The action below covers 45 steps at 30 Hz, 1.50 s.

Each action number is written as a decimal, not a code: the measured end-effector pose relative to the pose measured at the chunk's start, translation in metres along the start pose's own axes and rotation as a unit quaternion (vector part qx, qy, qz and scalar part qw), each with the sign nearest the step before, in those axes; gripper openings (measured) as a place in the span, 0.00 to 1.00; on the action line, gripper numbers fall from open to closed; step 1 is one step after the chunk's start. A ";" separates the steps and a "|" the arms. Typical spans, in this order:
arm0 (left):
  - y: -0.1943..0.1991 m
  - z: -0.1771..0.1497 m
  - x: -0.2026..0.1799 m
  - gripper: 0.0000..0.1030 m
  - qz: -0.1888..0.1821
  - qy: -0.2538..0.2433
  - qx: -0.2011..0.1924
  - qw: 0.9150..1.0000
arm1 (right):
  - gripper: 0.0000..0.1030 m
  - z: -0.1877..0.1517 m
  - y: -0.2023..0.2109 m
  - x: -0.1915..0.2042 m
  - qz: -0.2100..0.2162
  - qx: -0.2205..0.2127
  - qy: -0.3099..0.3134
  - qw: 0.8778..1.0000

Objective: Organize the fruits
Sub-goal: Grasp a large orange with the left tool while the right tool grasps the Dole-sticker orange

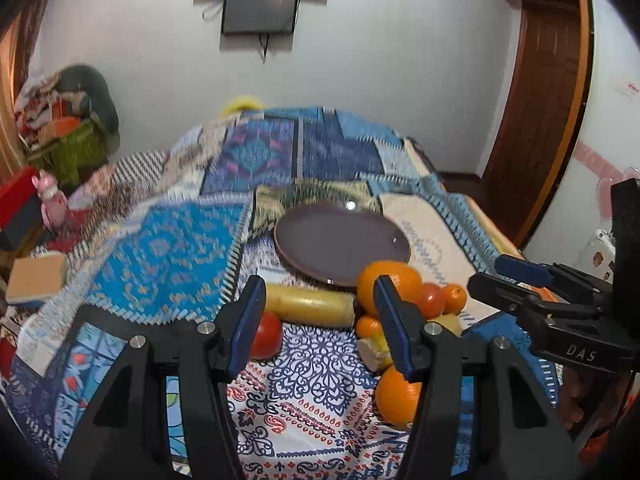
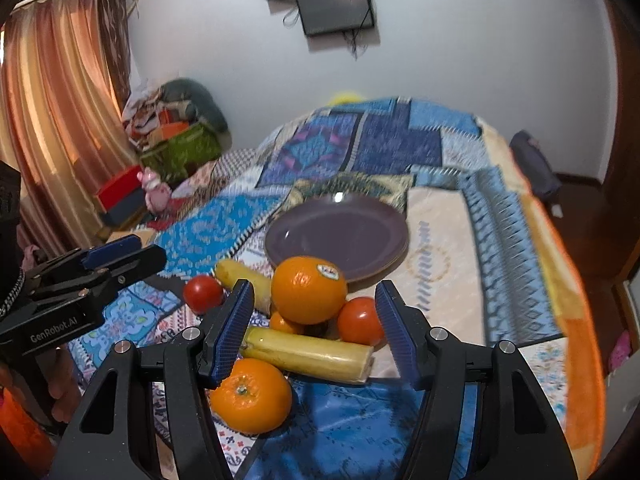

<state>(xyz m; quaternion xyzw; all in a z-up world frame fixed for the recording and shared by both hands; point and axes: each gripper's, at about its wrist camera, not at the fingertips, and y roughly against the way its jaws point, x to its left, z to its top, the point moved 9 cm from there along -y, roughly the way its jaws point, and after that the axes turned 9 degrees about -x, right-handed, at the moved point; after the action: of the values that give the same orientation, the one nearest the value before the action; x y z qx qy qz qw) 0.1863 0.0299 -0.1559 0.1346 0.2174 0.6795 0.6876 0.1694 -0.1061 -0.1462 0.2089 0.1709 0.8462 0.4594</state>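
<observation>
A pile of fruit lies on a patterned bedspread in front of an empty purple plate (image 1: 340, 240) (image 2: 336, 236). A large orange with a sticker (image 2: 308, 290) (image 1: 386, 280) tops the pile. Around it are a second orange (image 2: 252, 398) (image 1: 396, 396), two bananas (image 2: 308, 354) (image 1: 308, 306), red tomatoes (image 2: 360, 320) (image 2: 203, 294) (image 1: 266, 334) and a small orange (image 1: 454, 298). My left gripper (image 1: 320, 320) is open above the pile. My right gripper (image 2: 316, 324) is open over the fruit. Each gripper shows in the other's view, the right (image 1: 520, 276) and the left (image 2: 120, 256).
The bed's right edge (image 2: 576, 320) drops to a wooden floor. A heap of clothes and a green basket (image 2: 180, 152) stand at the far left by curtains. A red box (image 1: 16, 204) and a pink toy (image 1: 52, 200) sit left of the bed.
</observation>
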 end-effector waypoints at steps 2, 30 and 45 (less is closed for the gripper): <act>-0.010 -0.007 0.004 0.54 -0.002 0.004 0.015 1.000 | 0.58 -0.003 -0.012 0.001 0.005 0.014 0.002 1.000; -0.054 -0.023 0.005 0.64 -0.002 -0.018 0.065 0.998 | 0.66 -0.025 -0.090 0.001 0.036 0.107 0.025 0.993; -0.014 -0.028 -0.036 0.87 -0.038 -0.033 0.071 0.996 | 0.65 -0.011 -0.010 -0.018 -0.007 0.050 0.015 0.999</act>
<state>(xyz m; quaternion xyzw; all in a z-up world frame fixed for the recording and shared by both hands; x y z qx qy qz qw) 0.1857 -0.0096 -0.1832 0.1967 0.2471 0.6311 0.7085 0.1797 -0.1171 -0.1636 0.2175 0.2217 0.8365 0.4515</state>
